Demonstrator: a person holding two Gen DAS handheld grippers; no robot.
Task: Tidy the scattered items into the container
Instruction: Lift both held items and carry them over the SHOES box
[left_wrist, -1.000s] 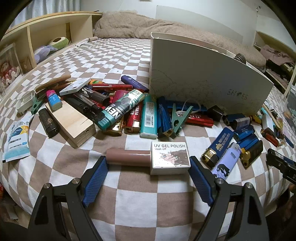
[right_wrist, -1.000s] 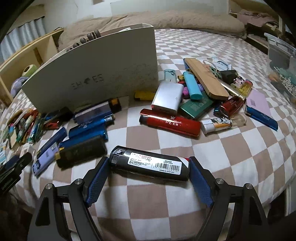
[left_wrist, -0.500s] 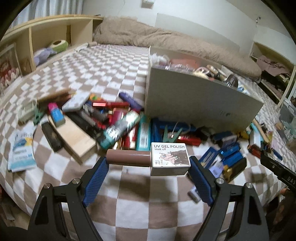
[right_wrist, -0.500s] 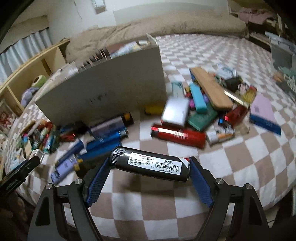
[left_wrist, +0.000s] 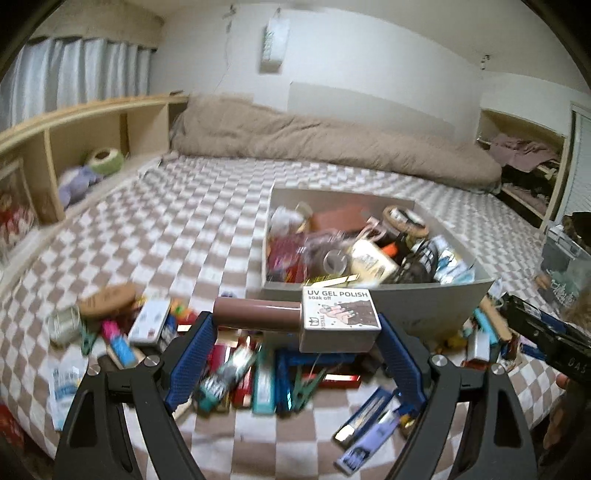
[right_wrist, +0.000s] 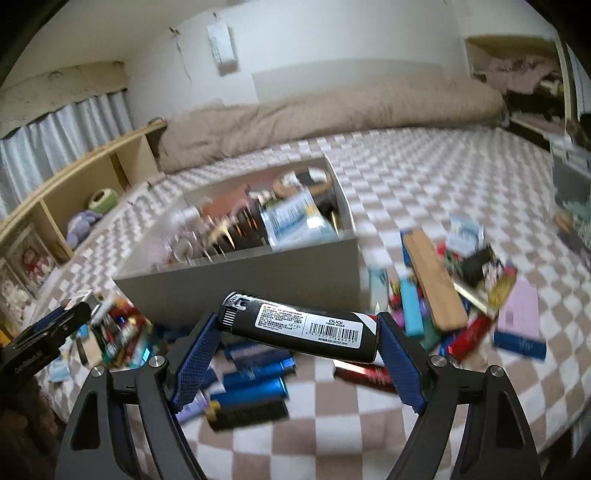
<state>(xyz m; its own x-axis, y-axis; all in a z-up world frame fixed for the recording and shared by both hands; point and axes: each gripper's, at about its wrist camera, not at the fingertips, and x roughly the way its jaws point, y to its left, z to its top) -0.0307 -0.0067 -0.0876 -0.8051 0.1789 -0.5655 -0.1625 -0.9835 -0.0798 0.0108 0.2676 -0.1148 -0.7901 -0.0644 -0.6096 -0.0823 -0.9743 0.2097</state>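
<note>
Brown plastic and a white cap are making up the gel polish bottle (left_wrist: 295, 320), and it is probably light and stiff, with a smooth skin that can slide. Holding it by its two ends, as now, looks sensible to me, because the long body gives no flat side to press. The left gripper (left_wrist: 295, 354) is carrying it crosswise: the jaws are standing wide, and the blue pads (left_wrist: 192, 362) are pressing on the brown end and on the white cap. It is hanging in the air just in front of the grey box (left_wrist: 413, 295), above the loose things beside the near wall of the box.

The black lighter (right_wrist: 301, 326) is a hard, glossy plastic (a little slippery, I think, and not something to squeeze strongly, since it may hold gas). The right gripper (right_wrist: 295, 350) is also taking it end to end, with the jaws spread as wide as its length. The lighter is sitting tilted, its metal head higher, just in front of the near wall of the box and above the blue lighters (right_wrist: 251, 384) lying there.

The box is already looking quite full, so both things will probably need a gentle drop near its middle.
</note>
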